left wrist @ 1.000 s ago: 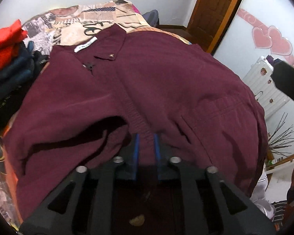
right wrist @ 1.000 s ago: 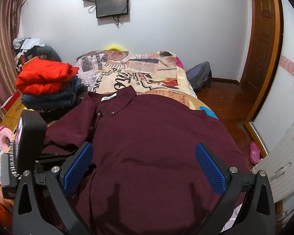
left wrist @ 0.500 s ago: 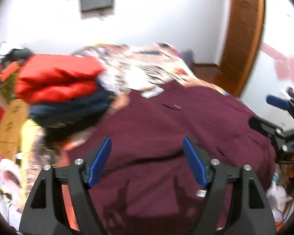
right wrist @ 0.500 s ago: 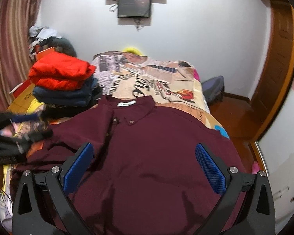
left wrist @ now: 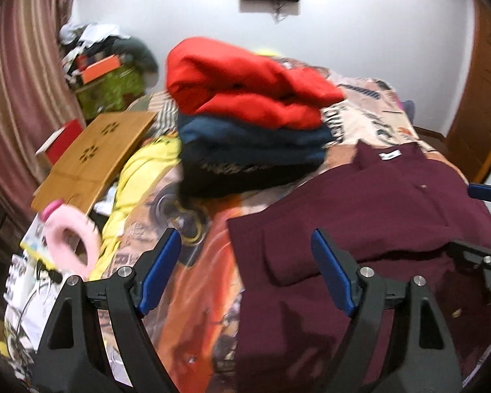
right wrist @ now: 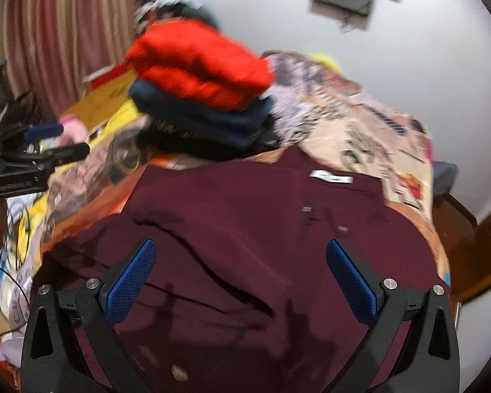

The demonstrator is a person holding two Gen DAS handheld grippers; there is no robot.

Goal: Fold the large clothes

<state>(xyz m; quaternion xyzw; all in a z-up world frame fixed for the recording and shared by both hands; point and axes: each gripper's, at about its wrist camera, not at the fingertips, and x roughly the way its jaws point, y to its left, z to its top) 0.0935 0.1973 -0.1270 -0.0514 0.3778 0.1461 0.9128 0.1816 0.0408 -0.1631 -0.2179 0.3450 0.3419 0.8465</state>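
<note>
A large maroon shirt (left wrist: 376, 222) lies spread on the patterned bed cover (left wrist: 193, 294), collar and white label (right wrist: 331, 177) toward the far wall. Its left sleeve (left wrist: 294, 262) is folded in over the body. My left gripper (left wrist: 245, 239) hangs open above the shirt's left edge, one finger over the bed cover and one over the cloth, with nothing between its pads. My right gripper (right wrist: 240, 249) is open above the shirt's (right wrist: 262, 229) lower middle, holding nothing. Each gripper shows at the edge of the other's view: right gripper (left wrist: 484, 222), left gripper (right wrist: 62, 140).
A stack of folded clothes, red on top (left wrist: 245, 82) over navy, sits just beyond the shirt's left shoulder. Left of the bed are a yellow garment (left wrist: 140, 177), a wooden tray (left wrist: 91, 154), a pink ring (left wrist: 72, 239) and striped curtains. A wooden door (left wrist: 481, 98) stands on the right.
My left gripper went from shut on the maroon cloth to open, let it go and swung left to the shirt's left edge. My right gripper stayed open, rolled and shifted over the shirt.
</note>
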